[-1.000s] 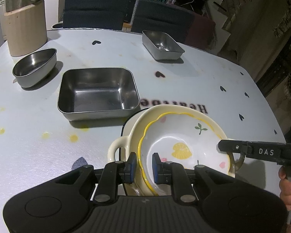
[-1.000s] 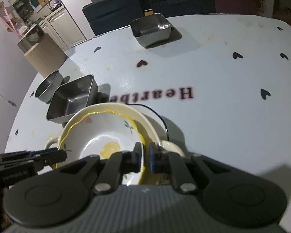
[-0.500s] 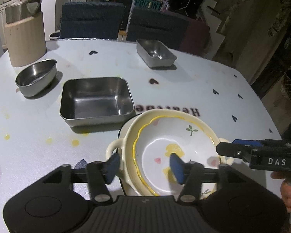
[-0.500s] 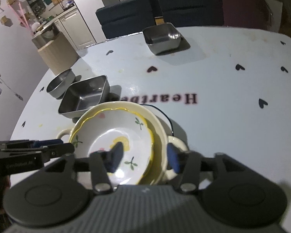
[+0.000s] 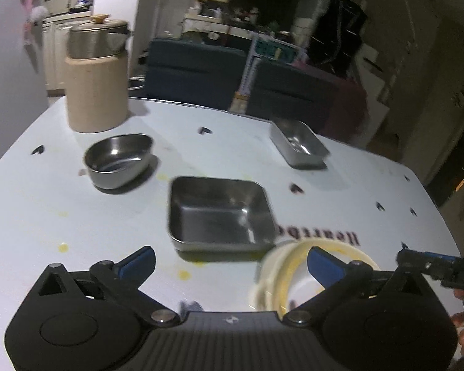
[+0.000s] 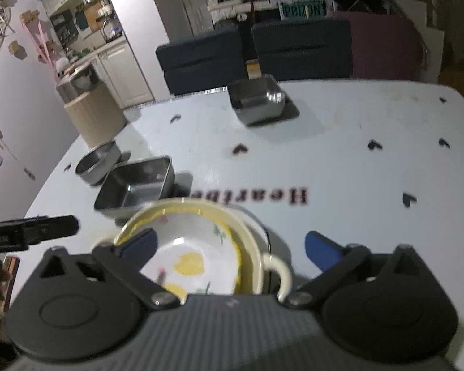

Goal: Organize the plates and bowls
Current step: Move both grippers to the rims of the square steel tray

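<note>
White table (image 5: pixel 355 185) with black hearts fills both views. Left claw (image 5: pixel 230 261) hangs with fingers wide apart, gripping nothing; a square steel pan (image 5: pixel 221 215) lies just ahead of it, a round steel bowl (image 5: pixel 119 159) ahead-left. Right claw (image 6: pixel 230 249) is likewise spread and empty, above the flowered bowl (image 6: pixel 191 247) nested in a cream handled dish (image 6: pixel 263 266). A small steel tray (image 6: pixel 258 100) sits far ahead.

Floral bowl (image 6: pixel 185 256) nested in handled bowl (image 6: pixel 259 266); square tray (image 6: pixel 136 185) behind.
</note>
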Available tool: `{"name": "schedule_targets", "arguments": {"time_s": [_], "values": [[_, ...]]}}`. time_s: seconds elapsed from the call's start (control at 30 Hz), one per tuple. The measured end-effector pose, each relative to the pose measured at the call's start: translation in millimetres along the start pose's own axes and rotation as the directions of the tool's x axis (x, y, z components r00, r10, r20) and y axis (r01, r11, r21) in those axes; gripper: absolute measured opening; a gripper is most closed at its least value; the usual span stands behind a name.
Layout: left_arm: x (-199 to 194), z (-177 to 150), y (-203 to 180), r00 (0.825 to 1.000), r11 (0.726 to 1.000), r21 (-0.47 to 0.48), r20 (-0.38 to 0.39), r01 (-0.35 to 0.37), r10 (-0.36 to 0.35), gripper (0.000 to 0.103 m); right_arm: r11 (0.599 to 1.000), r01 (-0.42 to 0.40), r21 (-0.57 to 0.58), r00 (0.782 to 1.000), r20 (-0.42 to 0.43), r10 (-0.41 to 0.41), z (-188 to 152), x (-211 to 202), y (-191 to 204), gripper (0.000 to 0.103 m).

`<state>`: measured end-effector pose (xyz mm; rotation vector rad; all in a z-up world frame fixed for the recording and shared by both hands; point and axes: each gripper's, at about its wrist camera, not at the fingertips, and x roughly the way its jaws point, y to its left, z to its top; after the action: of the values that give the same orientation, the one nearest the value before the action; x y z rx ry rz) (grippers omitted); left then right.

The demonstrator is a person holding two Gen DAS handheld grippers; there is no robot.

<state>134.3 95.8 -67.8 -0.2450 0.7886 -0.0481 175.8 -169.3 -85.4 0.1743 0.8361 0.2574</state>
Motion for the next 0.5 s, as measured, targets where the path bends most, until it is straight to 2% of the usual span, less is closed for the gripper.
{"name": "schedule_targets", "arguments": {"time_s": [0.17, 0.27, 0.5], "values": [[9.7, 15.0, 24.1, 0.999, 0.998, -0.041, -0.001, -0.046, 0.046, 0.103, 0.998, 0.015, 0.062, 0.999, 0.032, -0.017, 19.2, 20.8, 1.5, 0.103], [18.7, 22.2, 37.4, 0.998, 0.996, -0.057, -0.003, -0.066, 0.066, 0.103, 0.998, 0.011, 0.061, 0.999, 0.033, -0.013, 32.9, 38.4, 6.9, 0.103], [47.3, 33.2, 64.5, 0.992, 0.99, -0.067, -0.02, -0.123, 0.122, 0.103, 0.994, 0.015, 0.107, 1.0, -0.015, -0.013, 56.6, 88.5, 11.0, 0.103]]}}
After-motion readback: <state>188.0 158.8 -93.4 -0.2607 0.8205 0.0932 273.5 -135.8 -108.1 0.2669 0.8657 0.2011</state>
